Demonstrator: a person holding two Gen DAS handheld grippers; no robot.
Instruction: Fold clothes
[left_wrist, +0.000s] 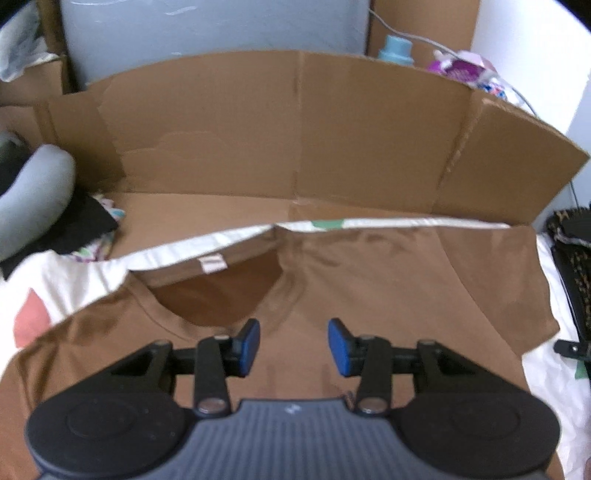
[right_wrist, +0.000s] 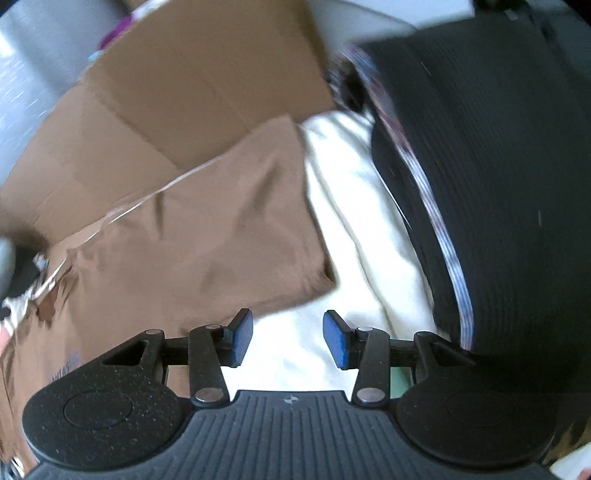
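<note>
A brown T-shirt (left_wrist: 388, 288) lies spread flat on a white sheet (left_wrist: 66, 280), neckline (left_wrist: 218, 295) and its pale label (left_wrist: 212, 264) towards the far side. My left gripper (left_wrist: 293, 332) hovers over the chest just right of the neckline, open, with nothing between its blue pads (left_wrist: 341, 347). In the right wrist view the shirt (right_wrist: 207, 251) shows its short sleeve (right_wrist: 258, 206) at centre left. My right gripper (right_wrist: 288, 325) is open and empty over the white sheet (right_wrist: 351, 221), just past the sleeve's hem.
A flattened cardboard sheet (left_wrist: 295, 129) stands up behind the shirt and shows as cardboard (right_wrist: 166, 92) in the right view. A grey cushion (left_wrist: 33, 199) and dark clothes (left_wrist: 85, 221) lie left. A black ribbed object (right_wrist: 498, 184) fills the right side. A blue bottle (left_wrist: 397, 48) stands behind.
</note>
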